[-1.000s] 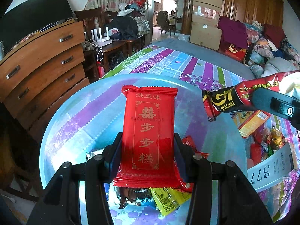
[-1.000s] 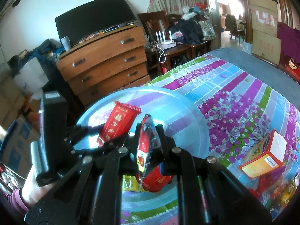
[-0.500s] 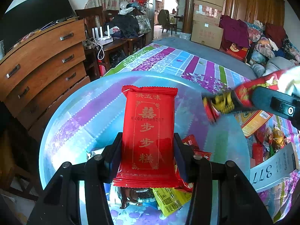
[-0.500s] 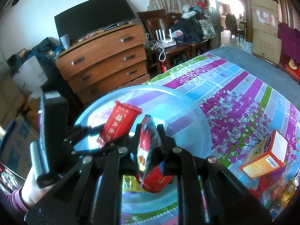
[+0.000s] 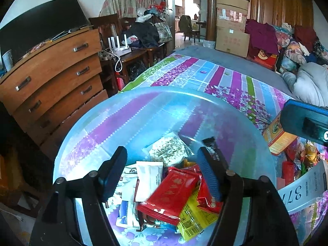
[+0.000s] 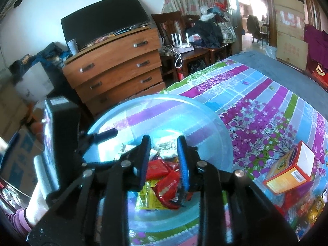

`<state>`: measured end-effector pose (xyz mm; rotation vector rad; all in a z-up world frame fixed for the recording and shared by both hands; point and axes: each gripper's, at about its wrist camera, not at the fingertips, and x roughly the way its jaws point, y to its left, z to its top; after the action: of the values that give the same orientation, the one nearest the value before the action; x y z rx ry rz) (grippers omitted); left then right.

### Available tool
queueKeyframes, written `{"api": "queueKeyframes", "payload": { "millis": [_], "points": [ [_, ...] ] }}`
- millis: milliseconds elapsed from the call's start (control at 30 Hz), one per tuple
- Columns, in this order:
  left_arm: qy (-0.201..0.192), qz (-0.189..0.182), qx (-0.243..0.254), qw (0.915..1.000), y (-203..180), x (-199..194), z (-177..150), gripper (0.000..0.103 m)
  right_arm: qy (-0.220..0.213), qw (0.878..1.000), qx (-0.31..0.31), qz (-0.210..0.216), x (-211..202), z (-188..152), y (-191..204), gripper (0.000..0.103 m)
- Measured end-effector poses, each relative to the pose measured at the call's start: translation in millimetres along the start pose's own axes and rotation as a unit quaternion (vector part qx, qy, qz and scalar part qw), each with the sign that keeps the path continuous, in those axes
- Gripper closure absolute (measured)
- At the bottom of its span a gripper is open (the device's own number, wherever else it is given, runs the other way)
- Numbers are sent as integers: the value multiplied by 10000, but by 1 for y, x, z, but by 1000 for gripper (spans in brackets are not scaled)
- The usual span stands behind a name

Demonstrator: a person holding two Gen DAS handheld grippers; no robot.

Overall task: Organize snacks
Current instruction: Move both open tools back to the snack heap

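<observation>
Both my grippers are opening with nothing between the jaws: left gripper (image 5: 162, 174) and right gripper (image 6: 164, 160) above the clear bowl (image 5: 164, 94). The red packet (image 5: 170, 192) lies inside, below my fingers. More snacks (image 6: 307, 207) wait on the bed to my right.

One clear basin (image 5: 143, 110), one orange box (image 6: 291, 170), perhaps eight snack packets (image 5: 172, 192).

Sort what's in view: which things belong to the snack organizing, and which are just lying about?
Job: translucent blue bowl, red packet dropped inside it, yellow packet, orange box, both opening grippers.
Lying about: dresser, television, router, cardboard boxes.
</observation>
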<state>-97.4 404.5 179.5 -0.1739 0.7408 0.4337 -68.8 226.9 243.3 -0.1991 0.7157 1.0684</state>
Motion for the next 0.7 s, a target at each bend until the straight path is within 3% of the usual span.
{"api": "queueKeyframes", "payload": {
  "millis": [200,333,567,700],
  "points": [
    [-71,97,13,9999,0,-4,1,30,-93,10000,-16,9,-11,-3,5,72],
    [-122,151,108,9998,-6,-8,0,30,-226,9997,26,25,-24,-7,6,50],
    [-298,112,383,9988,-31,-29,0,30,-571,9983,100,-66,-66,-23,4,47],
    [-468,-56,674,9966,-63,-52,0,20,-958,9948,151,-306,-106,-34,1,34]
  ]
}}
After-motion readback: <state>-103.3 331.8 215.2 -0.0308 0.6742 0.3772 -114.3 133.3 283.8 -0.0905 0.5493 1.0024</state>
